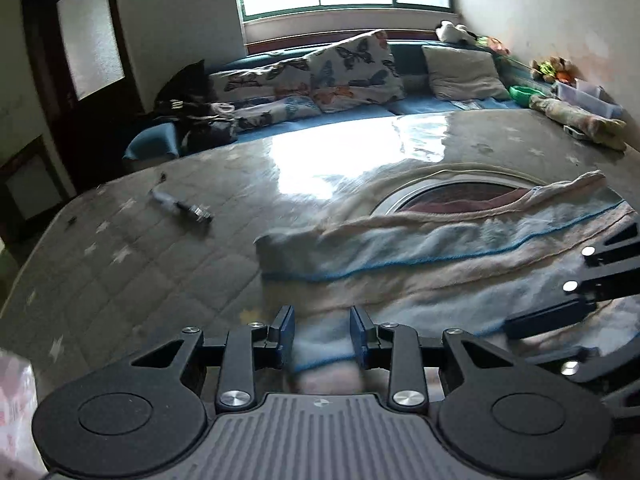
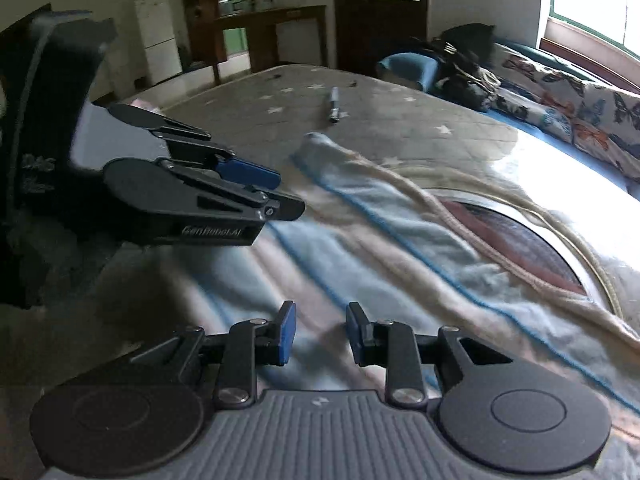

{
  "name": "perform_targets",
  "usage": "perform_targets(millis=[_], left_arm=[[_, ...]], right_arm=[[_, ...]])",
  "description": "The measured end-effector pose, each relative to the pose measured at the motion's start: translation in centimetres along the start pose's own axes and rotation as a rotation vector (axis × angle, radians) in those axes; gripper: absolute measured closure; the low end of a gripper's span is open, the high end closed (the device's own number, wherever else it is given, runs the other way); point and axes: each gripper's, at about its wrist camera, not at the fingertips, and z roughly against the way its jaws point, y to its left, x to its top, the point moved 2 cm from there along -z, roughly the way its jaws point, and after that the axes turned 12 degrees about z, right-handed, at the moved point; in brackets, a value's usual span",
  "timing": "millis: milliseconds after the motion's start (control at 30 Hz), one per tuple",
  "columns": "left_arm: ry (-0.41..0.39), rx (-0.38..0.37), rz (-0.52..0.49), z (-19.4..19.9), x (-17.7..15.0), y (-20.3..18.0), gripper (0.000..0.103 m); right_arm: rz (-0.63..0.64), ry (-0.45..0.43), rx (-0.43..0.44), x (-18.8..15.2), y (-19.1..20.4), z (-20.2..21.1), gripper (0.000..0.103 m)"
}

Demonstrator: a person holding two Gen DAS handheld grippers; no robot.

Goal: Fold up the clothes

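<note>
**Both claws at the near hem of the striped sweater, side by side**

The sweater (image 1: 420,256), fuzzy with pale blue, cream and pinkish bands, lies spread on the quilted mattress (image 1: 132,256). In the left wrist view it fills the lower right of the frame, its neck opening in the right centre, pointing away towards the window. Its bands run across the frame, so the body's length runs from the claws up the frame towards the neck.

The left gripper (image 1: 322,334) sits at bottom centre, its jaws spread, with a tongue of pale blue cloth lying between the blue pads (image 1: 286,336); they do not look pressed onto it. The right gripper (image 2: 320,330) is likewise spread above the fabric at the bottom centre of its own view; whether its pads touch the cloth I cannot tell. Each claw shows in the other's view, close alongside, so neither is clearly nearer to the hem.

A small pen-like thing (image 1: 182,206) lies on the mattress at centre left, well apart from the sweater. Butterfly pillows (image 1: 352,68) and dark clothing (image 1: 192,108) sit along the far edge. Nothing stands between claws and cloth.
</note>
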Motion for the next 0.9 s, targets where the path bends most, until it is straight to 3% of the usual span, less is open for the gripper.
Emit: perform_targets(millis=[233, 633, 733, 900], left_arm=[[-0.020, 0.010, 0.092, 2.2, -2.3, 1.1, 0.065], [-0.027, 0.020, 0.164, 5.1, -4.6, 1.2, 0.065], [-0.014, 0.004, 0.180, 5.7, -5.0, 1.2, 0.065], [0.007, -0.022, 0.192, 7.2, -6.1, 0.9, 0.065]], right_arm=[[-0.052, -0.051, -0.028, -2.4, -0.4, 3.9, 0.075], [-0.313, -0.055, -0.332, -13.6, -7.2, 12.7, 0.075], [-0.343, -0.038, -0.340, -15.6, -8.1, 13.0, 0.078], [-0.275, 0.020, -0.345, -16.0, -7.2, 13.0, 0.078]])
